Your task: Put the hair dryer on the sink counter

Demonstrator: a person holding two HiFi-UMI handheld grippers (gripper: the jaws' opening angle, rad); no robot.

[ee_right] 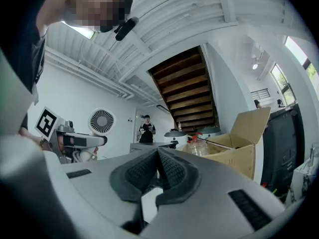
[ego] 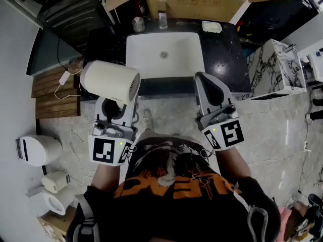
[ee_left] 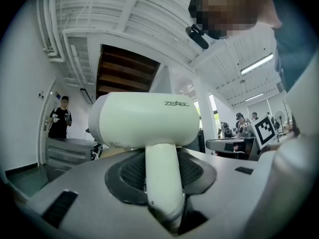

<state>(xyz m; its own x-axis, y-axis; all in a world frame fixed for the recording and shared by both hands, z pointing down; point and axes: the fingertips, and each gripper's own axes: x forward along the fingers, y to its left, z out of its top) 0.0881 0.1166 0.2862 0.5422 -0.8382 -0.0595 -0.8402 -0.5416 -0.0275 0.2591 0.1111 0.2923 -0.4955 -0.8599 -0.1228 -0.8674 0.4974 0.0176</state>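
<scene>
A white hair dryer (ego: 110, 81) is held by its handle in my left gripper (ego: 117, 107), barrel on top, just in front of the black sink counter (ego: 222, 49). In the left gripper view the hair dryer (ee_left: 144, 121) stands upright, its handle pinched between the dark pads of my left gripper (ee_left: 162, 176). My right gripper (ego: 212, 87) hovers at the counter's front edge to the right, shut with nothing in it. In the right gripper view the pads of my right gripper (ee_right: 157, 163) meet at their tips. The white basin (ego: 164, 54) lies between the two grippers, farther back.
A cup (ego: 138, 24), a small bottle (ego: 162, 19) and a soap dish (ego: 211, 27) stand behind the basin. An open cardboard box (ego: 194, 4) is beyond them. A marble block (ego: 275, 67) stands right, a wooden pallet (ego: 53, 92) with a cord left, white appliances (ego: 38, 149) lower left.
</scene>
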